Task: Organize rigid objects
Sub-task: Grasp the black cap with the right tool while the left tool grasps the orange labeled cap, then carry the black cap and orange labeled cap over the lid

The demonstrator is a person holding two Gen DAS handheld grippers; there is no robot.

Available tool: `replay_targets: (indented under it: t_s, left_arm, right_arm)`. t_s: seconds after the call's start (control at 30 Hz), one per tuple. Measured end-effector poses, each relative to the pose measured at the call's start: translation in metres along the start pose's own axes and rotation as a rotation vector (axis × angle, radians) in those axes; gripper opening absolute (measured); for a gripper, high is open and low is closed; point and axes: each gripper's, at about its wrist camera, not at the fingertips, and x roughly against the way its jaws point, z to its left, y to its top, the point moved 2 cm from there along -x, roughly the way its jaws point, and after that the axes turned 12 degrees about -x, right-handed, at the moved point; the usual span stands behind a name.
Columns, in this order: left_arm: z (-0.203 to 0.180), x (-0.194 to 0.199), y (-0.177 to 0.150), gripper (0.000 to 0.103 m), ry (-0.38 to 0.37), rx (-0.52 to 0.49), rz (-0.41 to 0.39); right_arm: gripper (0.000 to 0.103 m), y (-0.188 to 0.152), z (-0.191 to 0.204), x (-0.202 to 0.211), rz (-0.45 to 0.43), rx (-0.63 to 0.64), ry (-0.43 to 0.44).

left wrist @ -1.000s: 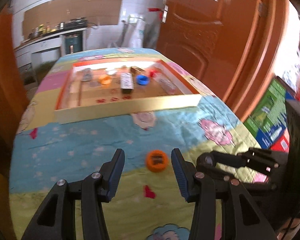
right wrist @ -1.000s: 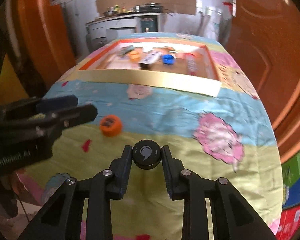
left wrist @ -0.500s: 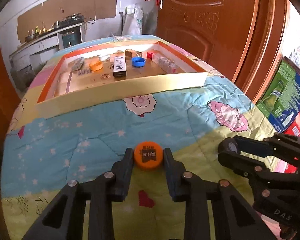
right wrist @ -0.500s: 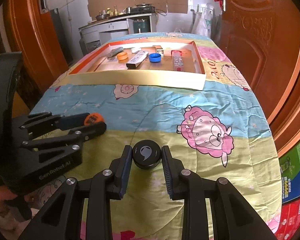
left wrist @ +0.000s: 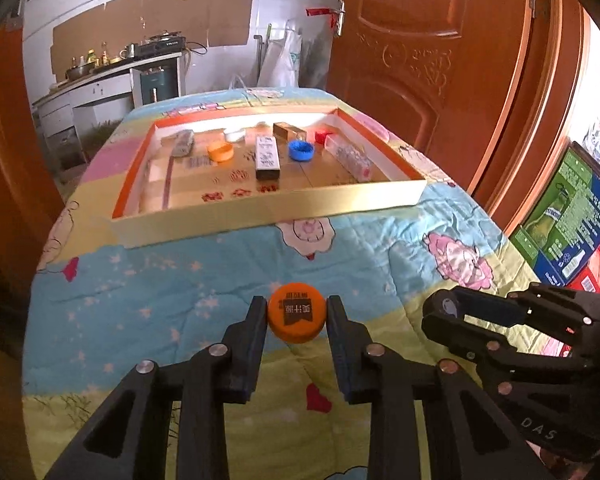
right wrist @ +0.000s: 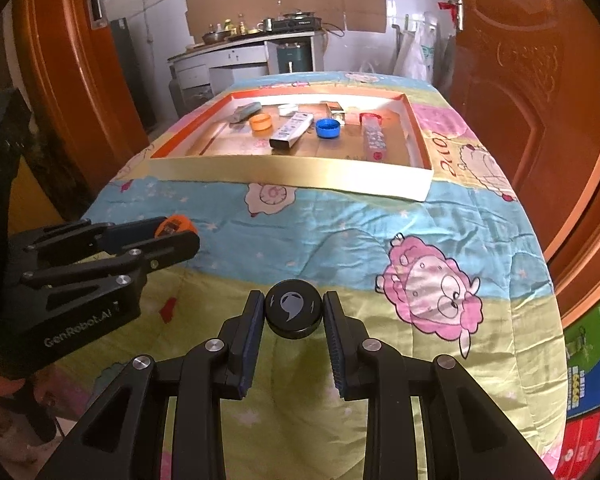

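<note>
Orange plastic marks the orange cap (left wrist: pixel 297 313), which is clamped at its sides between the pads of the left gripper (left wrist: pixel 297 322), low over the quilt (left wrist: pixel 148 304) near its front edge. Beside it, a black cap (right wrist: pixel 293 309) is pinched the same way by the right gripper (right wrist: pixel 293 316); both sets of jaws are drawn in to about the width of a cap. Whether either cap has been lifted clear of the cloth cannot be told.

Further back on the quilt, the cardboard tray (left wrist: pixel 268 208) is seen to hold several things already: another orange cap (left wrist: pixel 221 151), a blue cap (left wrist: pixel 301 149), a white and black box (left wrist: pixel 268 157), a clear tube with a red end (left wrist: pixel 350 157) and a few smaller pieces. By that reading much of the sorting is judged done, and the two gripped caps are still to be carried across and set down inside the tray.

Compared with a second ago, the left jaws have just been closing: they then stood wide on either side of the orange cap, and they are now shut against it. The right gripper's hold on the black cap is unchanged.
</note>
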Motion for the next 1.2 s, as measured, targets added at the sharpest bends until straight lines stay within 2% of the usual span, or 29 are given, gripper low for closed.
replay_targets:
  t_s: [0.27,0.63,1.2]
  left_arm:
    - [0.014,0.016,0.009,0.03,0.046,0.051,-0.041]
    - [0.042,0.021,0.015,0.03,0.11,0.126,-0.051]
    - [0.059,0.016,0.041,0.031,0.134,0.144,-0.074]
  right_arm:
    - [0.031,0.013,0.01,0.004,-0.025,0.034,0.006]
    - [0.031,0.034,0.022,0.002,-0.047,0.065,0.022]
    - [0.031,0.068,0.024,-0.006,-0.083,0.064,0.035]
